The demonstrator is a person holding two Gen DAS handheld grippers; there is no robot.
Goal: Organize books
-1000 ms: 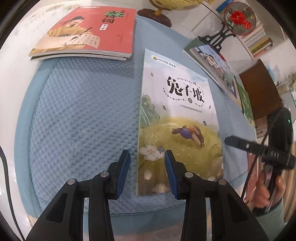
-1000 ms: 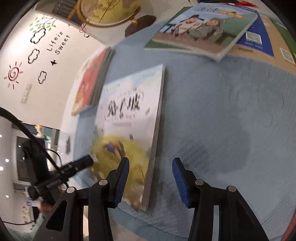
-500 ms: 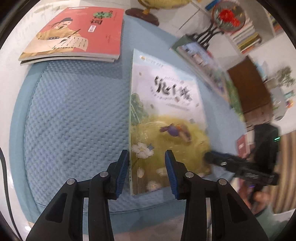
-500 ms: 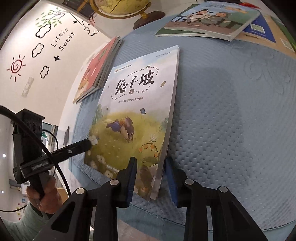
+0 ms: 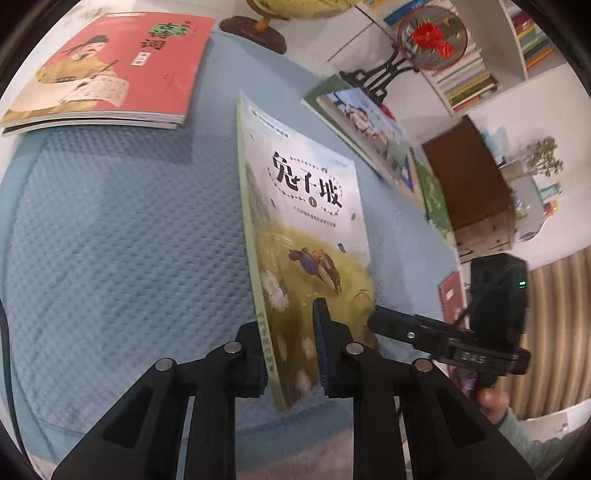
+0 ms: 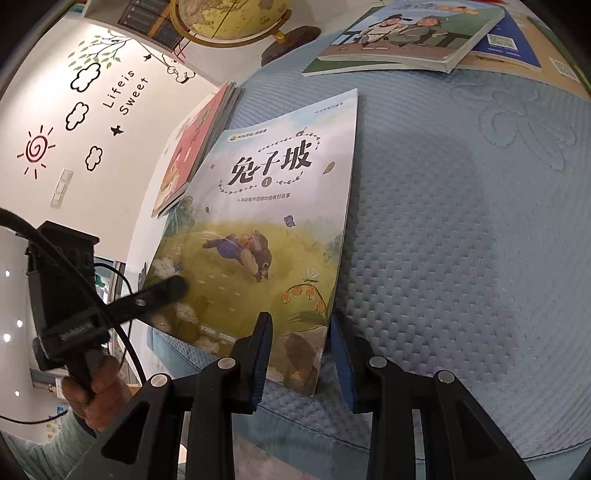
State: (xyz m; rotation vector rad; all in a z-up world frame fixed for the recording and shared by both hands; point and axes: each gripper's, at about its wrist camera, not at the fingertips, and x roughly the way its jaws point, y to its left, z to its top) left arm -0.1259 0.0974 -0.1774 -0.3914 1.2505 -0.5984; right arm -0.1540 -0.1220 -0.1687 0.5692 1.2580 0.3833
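**Both tongs on the near edge of the rabbit book**

Your left gripper (image 5: 291,350) is pinched on the rabbit picture book (image 5: 306,236) at its near spine corner; the blue ribbed pads sit on either side of the thin paperback, and that edge stands lifted off the mat. Your right gripper (image 6: 301,354) straddles the book's opposite near corner, one pad over the glossy cover, the other outside the page edge. Whether those pads actually press the paper is hard to tell from either view, though they look slightly apart.

The book lies near the front edge of the quilted blue mat (image 5: 110,240), a soft pad with a dimpled weave and rounded corners. Its cover is smooth and printed with a meadow scene.

At the mat's far left corner rests a red-covered book stack (image 5: 110,70), flat, its lower volumes showing only as page edges. Along the far right edge a second pile of picture books (image 6: 410,40) overlaps, the bottom ones mostly hidden. A globe (image 6: 229,18) on a dark wooden base stands beyond the far edge, cut off at the top. A round embroidered fan on a black stand (image 5: 424,40) sits by the right pile, before a white bookshelf (image 5: 491,55).
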